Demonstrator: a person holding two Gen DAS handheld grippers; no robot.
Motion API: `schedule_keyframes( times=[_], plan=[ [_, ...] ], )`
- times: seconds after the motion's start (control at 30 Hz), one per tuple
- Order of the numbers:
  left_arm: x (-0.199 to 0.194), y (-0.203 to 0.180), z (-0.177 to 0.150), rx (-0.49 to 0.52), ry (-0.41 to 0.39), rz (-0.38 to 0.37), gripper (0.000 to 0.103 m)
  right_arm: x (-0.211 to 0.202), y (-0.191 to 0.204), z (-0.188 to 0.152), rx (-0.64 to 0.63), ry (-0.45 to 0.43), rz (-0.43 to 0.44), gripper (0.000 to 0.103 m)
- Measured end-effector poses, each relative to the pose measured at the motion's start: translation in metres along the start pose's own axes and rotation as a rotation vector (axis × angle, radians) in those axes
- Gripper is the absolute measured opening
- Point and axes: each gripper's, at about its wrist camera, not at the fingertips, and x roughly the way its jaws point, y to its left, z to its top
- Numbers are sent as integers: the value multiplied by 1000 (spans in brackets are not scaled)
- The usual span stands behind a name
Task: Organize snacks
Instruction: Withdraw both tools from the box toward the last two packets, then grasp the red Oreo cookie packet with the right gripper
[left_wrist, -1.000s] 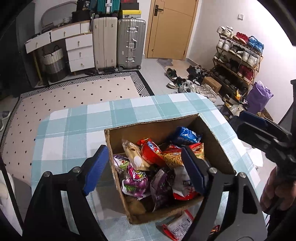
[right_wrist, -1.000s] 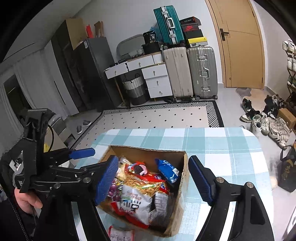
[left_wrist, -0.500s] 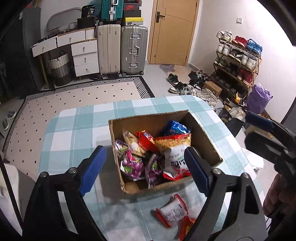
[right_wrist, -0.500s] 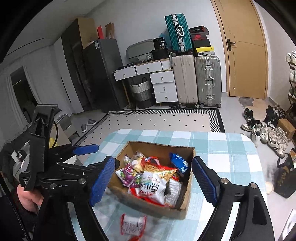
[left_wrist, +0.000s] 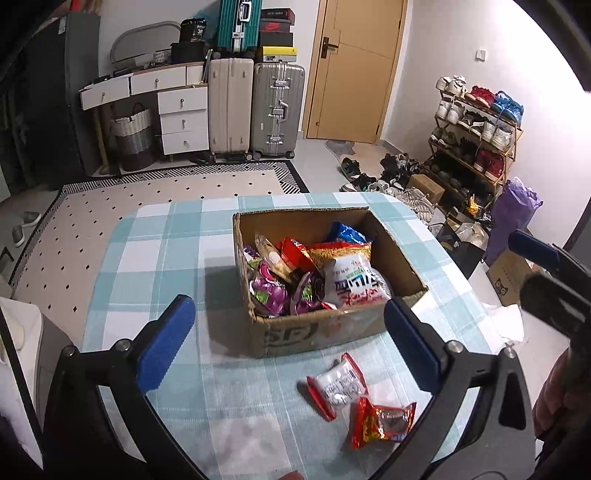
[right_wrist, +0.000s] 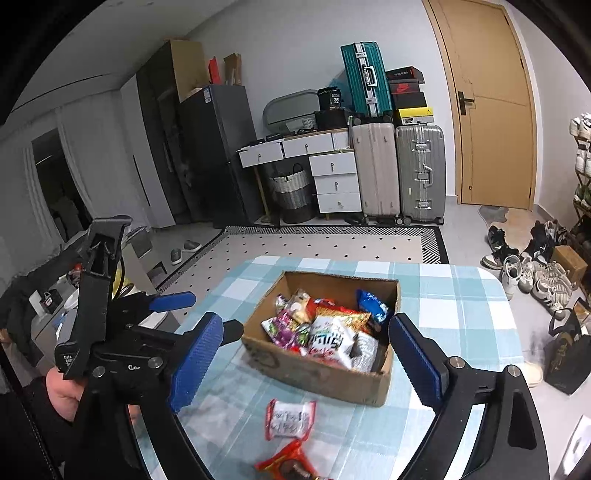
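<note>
Both hand-held grippers (left_wrist: 288, 343) (right_wrist: 306, 354) drew back from the box (left_wrist: 325, 332), jaws just opened wide, empty, above bare tablecloth (left_wrist: 155, 258)

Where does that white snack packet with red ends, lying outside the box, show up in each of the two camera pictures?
Left wrist view: the white packet lies low, right of centre, in front of the box.
Right wrist view: the white packet lies near the bottom centre, below the box.
Shared landmark: the red packet just beyond it, towards the camera.
</note>
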Motion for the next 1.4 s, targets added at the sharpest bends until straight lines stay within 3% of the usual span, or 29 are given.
schedule_keyframes(
  times=[0.4, 0.73, 1.03, 1.4],
  plan=[
    [-33, -6, -40, -1, -4, -1, 102, -31, 31, -33, -49, 1, 2, 99],
    [-23, -6, -70, -25, 30, -29, 102, -28, 36, -90, -30, 64, 9, 100],
    [-5, 1, -85, -43, 54, -32, 102, -10, 43, -136, -59, 134, 11, 100],
    [13, 17, -100, -61, 74, -33, 102, 40, 29, -171, -64, 254, -14, 100]
  ],
)
